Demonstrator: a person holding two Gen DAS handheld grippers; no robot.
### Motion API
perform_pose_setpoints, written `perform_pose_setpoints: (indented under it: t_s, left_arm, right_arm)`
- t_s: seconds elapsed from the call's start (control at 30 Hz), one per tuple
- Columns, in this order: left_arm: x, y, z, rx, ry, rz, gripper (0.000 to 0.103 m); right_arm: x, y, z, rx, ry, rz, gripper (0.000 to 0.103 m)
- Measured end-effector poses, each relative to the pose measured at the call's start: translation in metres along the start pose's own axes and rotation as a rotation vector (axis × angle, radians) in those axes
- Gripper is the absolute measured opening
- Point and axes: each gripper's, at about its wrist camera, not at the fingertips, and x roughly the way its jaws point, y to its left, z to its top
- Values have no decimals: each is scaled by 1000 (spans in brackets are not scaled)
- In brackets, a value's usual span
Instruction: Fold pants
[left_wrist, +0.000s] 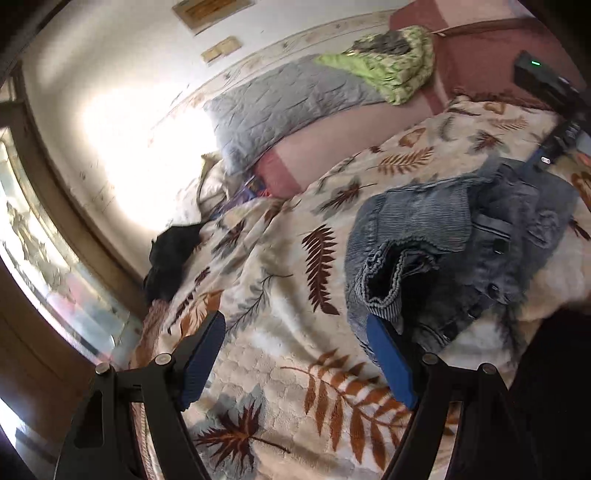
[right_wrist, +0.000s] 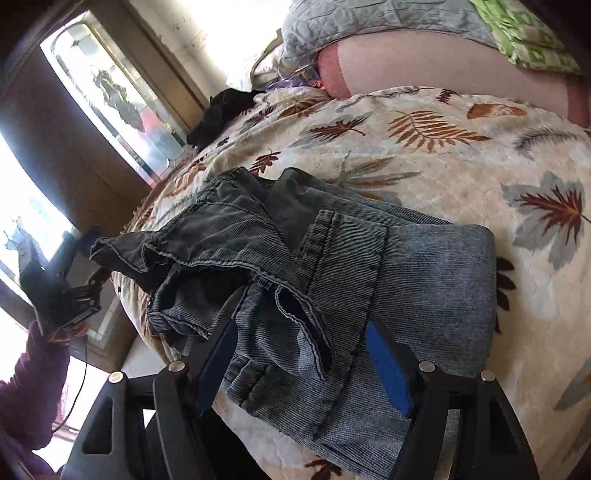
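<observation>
The right gripper (right_wrist: 299, 365) is held wide open over the pants (right_wrist: 332, 277), gripping nothing; the left gripper (left_wrist: 295, 358), equally open and empty, is kept at nine o'clock of the bundle (seemingly released) on the bed (left_wrist: 258, 288).

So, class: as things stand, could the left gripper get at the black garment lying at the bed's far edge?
Probably yes. The left gripper is open with nothing between its fingers, and only bare leaf-print blanket lies between it and the black garment. The jeans sit off to its other side.
</observation>
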Motion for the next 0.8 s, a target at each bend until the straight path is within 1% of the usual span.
perform_pose_setpoints:
  t_s: [0.07,0.13,0.23,0.27,0.3,0.37,0.47,0.57,0.7,0.73,0.77,0.8]
  left_arm:
    - [-11,-2,-6,11,-17,10,80]
    - [-14,1,-10,-23,-19,15,80]
    - [-14,7,-14,-66,-16,34,80]
    - [-13,8,-15,-70,-20,44,80]
    - [-12,8,-16,-77,-25,50,80]
    - [-8,8,-15,-97,-25,42,80]
    - [-2,-2,-9,-63,-41,26,80]
    - [7,-11,-2,-27,-54,-1,80]
    - [26,-20,4,27,-43,-61,80]
    - [29,-22,5,29,-41,-74,75]
    - [32,-23,7,32,-36,-84,68]
    - [38,-26,10,46,-13,-105,43]
  right_arm:
    - [2,3,2,-22,-1,-5,75]
    - [7,3,4,-32,1,-4,75]
    - [23,1,7,-22,28,8,75]
    - [27,4,8,-26,32,-2,72]
    - [29,8,8,-37,27,-14,57]
    - [33,15,8,-66,22,-18,38]
    - [36,20,8,-52,11,-51,35]
    - [36,18,10,1,12,-37,35]
    - [38,16,9,16,7,-33,35]
    - [37,15,9,27,5,-28,35]
    - [37,13,9,42,0,-20,35]
    - [36,11,10,56,-8,-13,35]
